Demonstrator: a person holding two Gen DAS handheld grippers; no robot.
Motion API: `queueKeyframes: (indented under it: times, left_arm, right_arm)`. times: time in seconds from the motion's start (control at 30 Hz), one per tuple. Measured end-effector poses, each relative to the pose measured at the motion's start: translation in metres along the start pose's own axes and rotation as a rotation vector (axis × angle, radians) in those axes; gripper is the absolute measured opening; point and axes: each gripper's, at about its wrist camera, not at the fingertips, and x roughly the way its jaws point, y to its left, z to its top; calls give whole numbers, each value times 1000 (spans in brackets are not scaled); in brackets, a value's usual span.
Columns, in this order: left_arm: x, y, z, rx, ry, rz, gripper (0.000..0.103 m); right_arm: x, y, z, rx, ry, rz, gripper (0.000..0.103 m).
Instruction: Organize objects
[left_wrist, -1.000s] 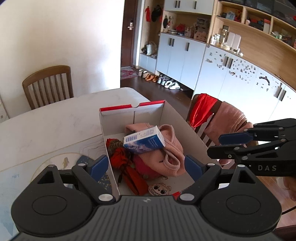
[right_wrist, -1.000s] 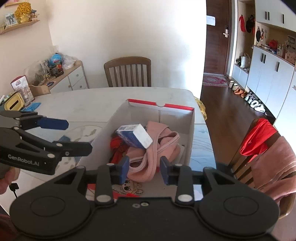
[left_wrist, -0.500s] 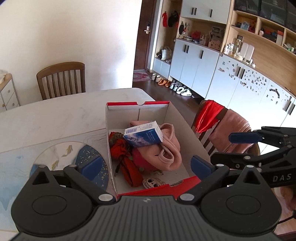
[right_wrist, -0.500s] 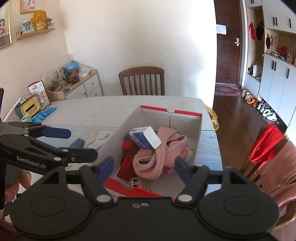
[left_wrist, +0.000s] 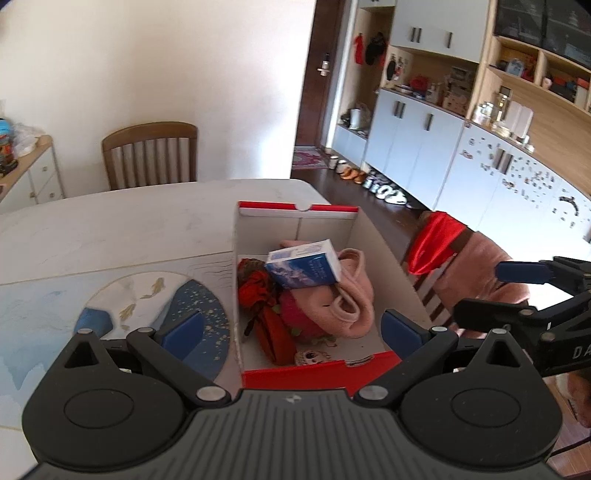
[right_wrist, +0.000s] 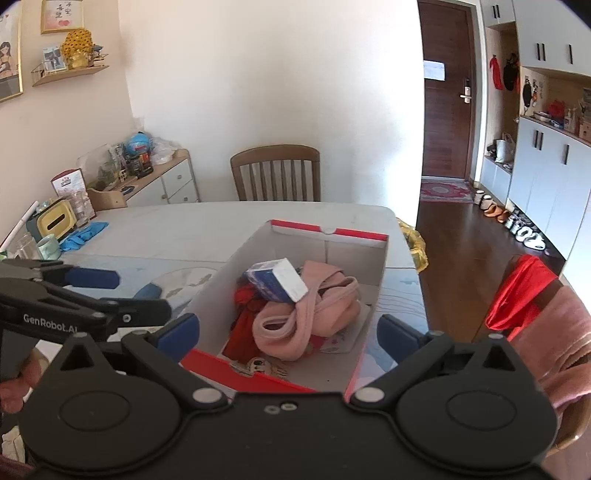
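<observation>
Red-rimmed white box (left_wrist: 295, 225), blue carton (left_wrist: 303, 269), pink cloth (left_wrist: 351, 306)

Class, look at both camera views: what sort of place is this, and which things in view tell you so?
Most likely a home's dining area beside the entryway. A wooden dining chair stands at a large table, shoes line the floor by the front door, and cabinets with cluttered shelves fill one wall.
</observation>
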Motion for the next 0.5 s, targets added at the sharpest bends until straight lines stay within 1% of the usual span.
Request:
queueKeyframes:
  times: [0.17, 0.37, 0.5]
  left_arm:
    - [-4, -1, -4, -6, -9, 19, 103]
    - [-6, -3, -7, -25, -11, 6, 103]
    - [-10, -5, -8, -27, -24, 17, 103]
  right_arm:
    - [-1, -3, -1, 4, -2, -17, 102]
    - [-3, -6, -3, 11, -2, -29, 102]
    - [-4, -7, -4, 13, -2, -34, 102]
